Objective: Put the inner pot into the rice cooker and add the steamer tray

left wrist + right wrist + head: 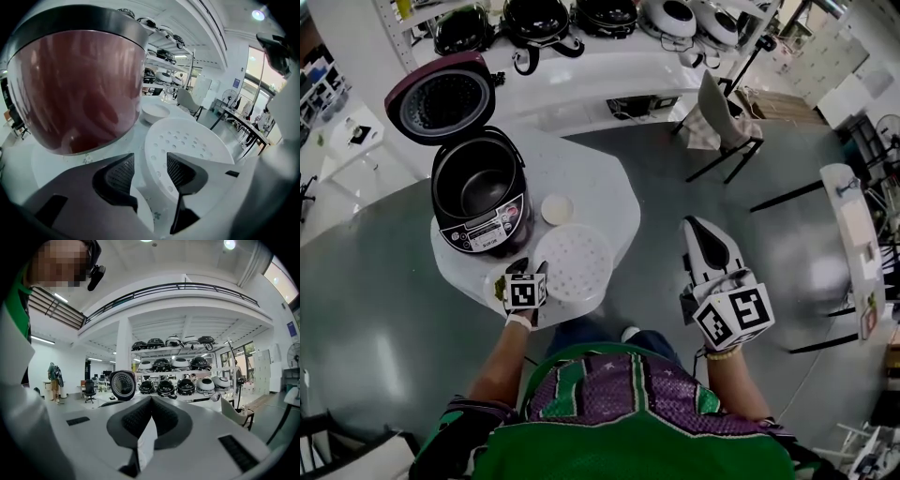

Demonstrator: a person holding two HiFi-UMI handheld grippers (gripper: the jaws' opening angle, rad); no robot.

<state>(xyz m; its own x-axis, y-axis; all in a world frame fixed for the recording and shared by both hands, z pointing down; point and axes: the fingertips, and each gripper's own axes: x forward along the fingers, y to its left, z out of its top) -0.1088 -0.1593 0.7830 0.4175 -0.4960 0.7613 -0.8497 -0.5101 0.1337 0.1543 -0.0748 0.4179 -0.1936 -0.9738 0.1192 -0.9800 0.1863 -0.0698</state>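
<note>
The dark red rice cooker stands open on the white round table, its lid tipped back and the dark inner pot seated inside. To its right lies the white perforated steamer tray. My left gripper is at the tray's near left edge. In the left gripper view the tray has its rim between the two jaws of my left gripper, which stand apart and do not press it. My right gripper hangs off the table to the right, shut and empty.
A small white dish sits behind the tray, beside the cooker. A chair stands beyond the table to the right. A curved shelf with several other cookers runs along the back. A long narrow table is far right.
</note>
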